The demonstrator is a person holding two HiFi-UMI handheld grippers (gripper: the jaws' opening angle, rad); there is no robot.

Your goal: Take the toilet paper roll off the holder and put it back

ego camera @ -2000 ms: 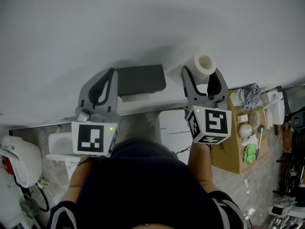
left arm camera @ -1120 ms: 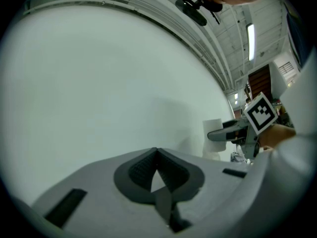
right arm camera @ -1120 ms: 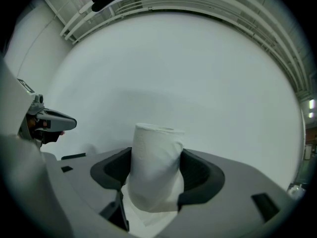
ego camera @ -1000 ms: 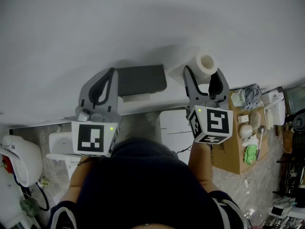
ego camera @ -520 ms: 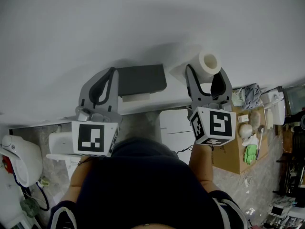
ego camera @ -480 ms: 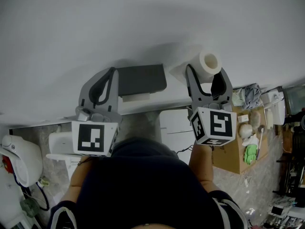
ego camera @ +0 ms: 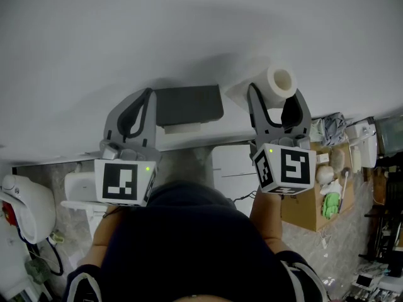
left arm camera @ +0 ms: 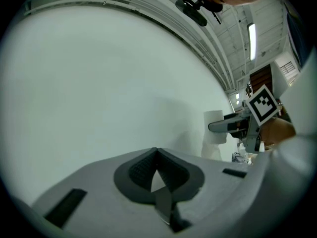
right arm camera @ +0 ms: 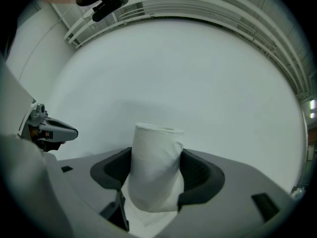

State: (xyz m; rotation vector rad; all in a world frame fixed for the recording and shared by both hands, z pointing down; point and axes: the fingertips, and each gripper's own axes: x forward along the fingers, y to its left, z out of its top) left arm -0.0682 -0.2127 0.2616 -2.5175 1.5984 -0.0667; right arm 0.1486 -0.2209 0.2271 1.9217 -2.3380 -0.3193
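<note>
The white toilet paper roll [ego camera: 279, 82] is pinched between the fingers of my right gripper [ego camera: 275, 93], out to the right of the dark grey holder [ego camera: 189, 104] on the white wall. In the right gripper view the roll [right arm camera: 155, 162] stands upright between the pads, squeezed at its waist, with the gripper [right arm camera: 156, 170] shut on it. My left gripper [ego camera: 148, 95] is shut and empty, its tips just left of the holder. In the left gripper view its jaws [left arm camera: 157, 151] meet, and the roll [left arm camera: 214, 135] shows far right.
Below the holder are a white toilet cistern [ego camera: 232, 167] and a white ledge [ego camera: 179, 129]. A cardboard box [ego camera: 308, 200] with small items sits at the right, and a white round appliance [ego camera: 20, 207] at the lower left. The person's dark torso fills the bottom of the head view.
My right gripper has carried the roll to the right and slightly farther from the holder. The left gripper has stayed still.
</note>
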